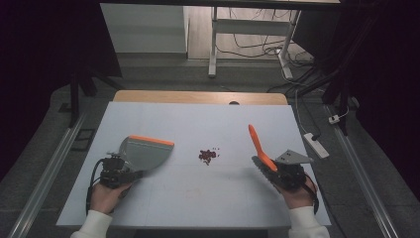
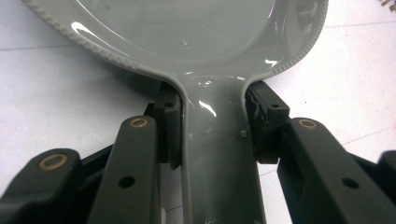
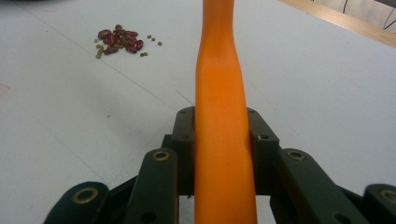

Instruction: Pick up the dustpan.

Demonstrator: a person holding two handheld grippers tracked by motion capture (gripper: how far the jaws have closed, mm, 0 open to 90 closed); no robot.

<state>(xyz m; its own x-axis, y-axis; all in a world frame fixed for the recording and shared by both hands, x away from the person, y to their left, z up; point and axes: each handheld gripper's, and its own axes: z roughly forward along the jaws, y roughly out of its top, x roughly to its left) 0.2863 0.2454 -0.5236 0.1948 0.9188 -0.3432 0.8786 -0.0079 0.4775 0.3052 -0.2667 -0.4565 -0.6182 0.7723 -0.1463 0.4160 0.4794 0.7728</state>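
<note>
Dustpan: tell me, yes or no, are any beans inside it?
No; the dustpan tray looks bare, and the beans lie on the table.

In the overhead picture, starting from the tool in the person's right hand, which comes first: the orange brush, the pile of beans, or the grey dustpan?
From the right tool:
1. Orange brush, held in it, handle slanting up.
2. Pile of beans, mid-table, to its left.
3. Grey dustpan, far left, gripped by the left tool.

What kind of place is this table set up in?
Probably a lab or workshop recording bay: a white-topped table fenced by dark curtains, loose cables on the floor, and a power strip beside the table.
</note>
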